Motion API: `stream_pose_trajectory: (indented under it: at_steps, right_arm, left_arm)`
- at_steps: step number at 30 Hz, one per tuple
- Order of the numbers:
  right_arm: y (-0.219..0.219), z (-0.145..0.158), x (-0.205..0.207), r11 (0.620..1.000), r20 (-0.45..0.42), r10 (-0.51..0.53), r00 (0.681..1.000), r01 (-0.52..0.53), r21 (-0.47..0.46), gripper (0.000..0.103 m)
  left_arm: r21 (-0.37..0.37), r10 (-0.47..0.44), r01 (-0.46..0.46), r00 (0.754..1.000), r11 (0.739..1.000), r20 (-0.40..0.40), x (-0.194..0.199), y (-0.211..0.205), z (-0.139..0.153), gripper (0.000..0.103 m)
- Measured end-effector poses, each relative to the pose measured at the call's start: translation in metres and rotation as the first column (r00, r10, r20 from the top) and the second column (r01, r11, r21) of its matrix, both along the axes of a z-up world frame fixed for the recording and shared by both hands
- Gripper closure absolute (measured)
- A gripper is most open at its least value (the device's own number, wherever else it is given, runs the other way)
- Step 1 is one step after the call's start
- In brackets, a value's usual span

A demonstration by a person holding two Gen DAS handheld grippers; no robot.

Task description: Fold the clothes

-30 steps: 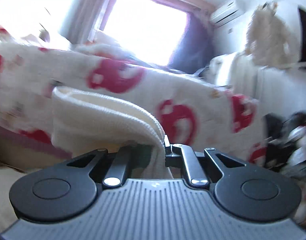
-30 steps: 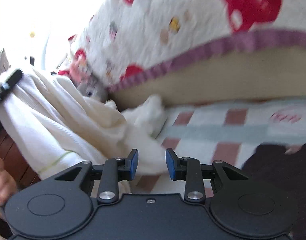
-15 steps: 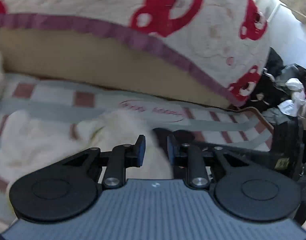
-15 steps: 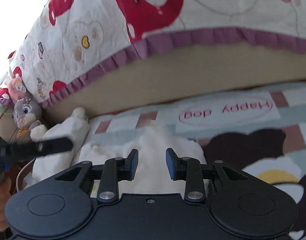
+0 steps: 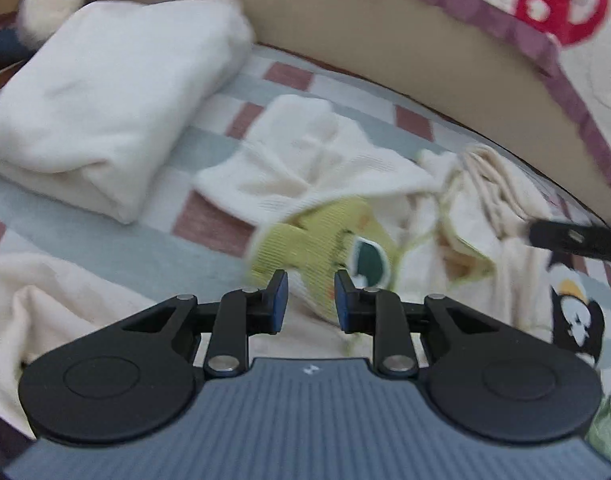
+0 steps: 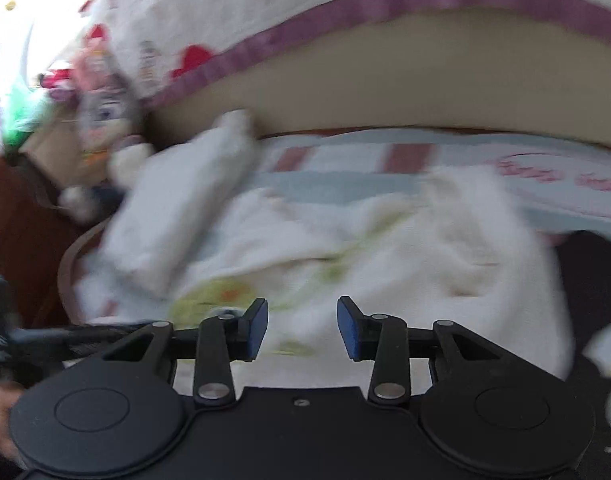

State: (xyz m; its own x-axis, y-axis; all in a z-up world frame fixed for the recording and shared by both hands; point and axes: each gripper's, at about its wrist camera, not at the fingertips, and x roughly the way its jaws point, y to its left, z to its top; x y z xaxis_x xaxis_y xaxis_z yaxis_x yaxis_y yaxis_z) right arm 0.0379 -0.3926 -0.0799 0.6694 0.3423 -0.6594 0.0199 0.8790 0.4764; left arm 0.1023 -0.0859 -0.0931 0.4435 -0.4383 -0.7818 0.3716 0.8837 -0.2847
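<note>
Two claws have come down over the crumpled cream garment [image 5: 317, 168] on the striped mat [image 5: 209, 220]: the left claw [image 5: 311, 300] narrow and empty, the right claw [image 6: 302, 328] opening over cloth, so a new fold probably begins beside the folded white pile [image 5: 105, 96].

Both tools let go of the cream garment [image 5: 317, 168], now crumpled on the mat [image 5: 209, 148].

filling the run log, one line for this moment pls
stage: reaching for next garment | left tongs: open over cream-and-green garment | right tongs: opening, nothing gripped | folded white garment: set aside
</note>
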Motion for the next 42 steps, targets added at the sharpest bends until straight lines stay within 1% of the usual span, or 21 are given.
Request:
stream_pose_trajectory:
  at_steps: [3, 5, 6, 8, 10, 12, 13, 14, 15, 18, 20, 22, 25, 30, 32, 33, 34, 35, 36, 39, 42]
  right_arm:
    - [0.018, -0.013, 0.01, 0.998, -0.039, 0.006, 0.999, -0.009, -0.062, 0.055]
    - [0.03, -0.021, 0.016, 0.995, -0.065, 0.009, 0.998, -0.016, -0.103, 0.044]
    - [0.032, -0.027, 0.019, 0.991, -0.08, 0.006, 0.997, -0.017, -0.132, 0.043]
    - [0.034, -0.039, 0.025, 0.981, -0.111, -0.002, 0.994, -0.019, -0.192, 0.036]
    - [0.03, -0.053, 0.032, 0.975, -0.146, -0.028, 0.989, -0.005, -0.222, 0.034]
    - [0.019, -0.062, 0.029, 0.98, -0.142, -0.05, 0.989, 0.021, -0.198, 0.047]
    - [0.013, -0.06, 0.024, 0.98, -0.122, -0.06, 0.991, 0.036, -0.196, 0.085]
    - [0.008, -0.058, 0.018, 0.979, -0.101, -0.071, 0.992, 0.05, -0.197, 0.095]
    - [0.004, -0.052, 0.01, 0.973, -0.067, -0.093, 0.993, 0.077, -0.217, 0.095]
    - [-0.003, -0.027, -0.017, 0.945, 0.037, -0.152, 0.988, 0.156, -0.286, 0.096]
    - [-0.005, -0.007, -0.035, 0.928, 0.104, -0.178, 0.979, 0.202, -0.313, 0.096]
    - [-0.005, 0.012, -0.05, 0.91, 0.15, -0.185, 0.971, 0.227, -0.348, 0.096]
    - [-0.005, 0.036, -0.07, 0.883, 0.192, -0.186, 0.964, 0.25, -0.397, 0.096]
    - [-0.003, 0.067, -0.089, 0.886, 0.257, -0.173, 0.951, 0.265, -0.382, 0.096]
    - [-0.001, 0.075, -0.089, 0.889, 0.278, -0.168, 0.946, 0.267, -0.372, 0.096]
    - [0.0, 0.079, -0.087, 0.893, 0.286, -0.164, 0.944, 0.265, -0.363, 0.096]
    - [0.003, 0.083, -0.085, 0.893, 0.297, -0.16, 0.941, 0.266, -0.363, 0.096]
    - [0.005, 0.086, -0.084, 0.892, 0.308, -0.155, 0.939, 0.267, -0.365, 0.096]
    - [0.007, 0.09, -0.084, 0.888, 0.321, -0.146, 0.936, 0.267, -0.375, 0.096]
    - [0.01, 0.104, -0.087, 0.864, 0.353, -0.123, 0.928, 0.275, -0.422, 0.097]
    - [0.001, 0.116, -0.09, 0.866, 0.343, -0.127, 0.931, 0.272, -0.419, 0.097]
  left_arm:
    - [-0.043, -0.09, 0.09, 0.996, 0.995, -0.009, -0.012, -0.009, -0.002, 0.076]
    - [-0.079, -0.125, 0.122, 0.992, 0.989, -0.033, -0.016, -0.011, -0.008, 0.076]
    - [-0.092, -0.135, 0.131, 0.99, 0.987, -0.045, -0.016, -0.018, -0.013, 0.076]
    - [-0.095, -0.154, 0.148, 0.986, 0.984, -0.059, -0.016, -0.025, -0.021, 0.074]
    - [-0.091, -0.175, 0.169, 0.982, 0.981, -0.07, -0.017, -0.031, -0.027, 0.07]
    - [-0.077, -0.194, 0.189, 0.979, 0.979, -0.069, -0.019, -0.036, -0.031, 0.069]
    - [-0.073, -0.201, 0.196, 0.977, 0.978, -0.068, -0.021, -0.037, -0.032, 0.067]
    - [-0.077, -0.207, 0.202, 0.976, 0.976, -0.068, -0.022, -0.037, -0.033, 0.065]
    - [-0.083, -0.212, 0.206, 0.975, 0.975, -0.068, -0.023, -0.037, -0.034, 0.06]
    - [-0.098, -0.218, 0.21, 0.972, 0.973, -0.09, -0.023, -0.037, -0.04, 0.058]
    - [-0.076, -0.22, 0.212, 0.97, 0.974, -0.105, -0.023, -0.038, -0.045, 0.054]
    - [-0.058, -0.222, 0.216, 0.968, 0.975, -0.119, -0.022, -0.04, -0.05, 0.054]
    - [-0.079, -0.237, 0.229, 0.963, 0.97, -0.127, -0.023, -0.043, -0.053, 0.05]
    - [-0.157, -0.264, 0.243, 0.956, 0.957, -0.129, -0.031, -0.055, -0.051, 0.041]
    - [-0.159, -0.28, 0.264, 0.956, 0.952, -0.092, -0.039, -0.063, -0.051, 0.04]
    - [-0.131, -0.285, 0.274, 0.956, 0.953, -0.072, -0.043, -0.068, -0.052, 0.043]
    - [-0.099, -0.288, 0.283, 0.957, 0.954, -0.044, -0.047, -0.072, -0.051, 0.07]
    - [-0.059, -0.289, 0.289, 0.957, 0.956, 0.008, -0.051, -0.072, -0.041, 0.091]
    - [-0.018, -0.29, 0.292, 0.955, 0.956, 0.059, -0.055, -0.072, -0.031, 0.099]
    - [0.097, -0.297, 0.282, 0.931, 0.954, 0.212, -0.067, -0.07, 0.001, 0.099]
    - [0.099, -0.235, 0.214, 0.901, 0.972, 0.364, -0.074, -0.048, 0.061, 0.099]
